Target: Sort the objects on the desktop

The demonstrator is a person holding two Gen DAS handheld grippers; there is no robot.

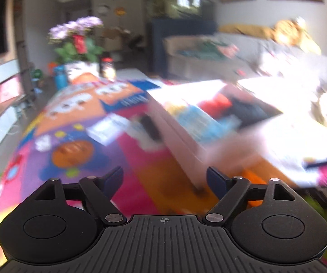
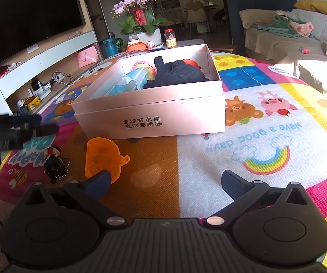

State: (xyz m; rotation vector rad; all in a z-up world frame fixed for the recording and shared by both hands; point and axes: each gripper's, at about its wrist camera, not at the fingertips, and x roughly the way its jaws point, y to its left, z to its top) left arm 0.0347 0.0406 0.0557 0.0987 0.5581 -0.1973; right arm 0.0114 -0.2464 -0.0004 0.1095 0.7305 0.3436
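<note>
A pink cardboard box (image 2: pixel 149 118) stands open on the colourful play mat (image 2: pixel 254 136). Inside it lie a black plush item (image 2: pixel 177 72), a blue packet (image 2: pixel 129 82) and something red. An orange plastic funnel (image 2: pixel 102 157) lies on the mat in front of the box, just beyond my right gripper's left finger. A small black keychain figure (image 2: pixel 55 163) lies left of the funnel. My right gripper (image 2: pixel 165 182) is open and empty above the mat. My left gripper (image 1: pixel 164 179) is open and empty; its view is blurred, with the box (image 1: pixel 186 145) ahead to the right. It shows blurred in the right wrist view (image 2: pixel 20 127), at the left edge.
A white packet (image 1: pixel 106 127) and a dark object (image 1: pixel 149 127) lie on the mat left of the box. A flower pot (image 2: pixel 140 20), a jar (image 2: pixel 170 36) and a blue bottle (image 2: pixel 111 45) stand beyond the mat. A TV cabinet (image 2: pixel 38 52) is on the left, a sofa (image 2: pixel 288 38) on the right.
</note>
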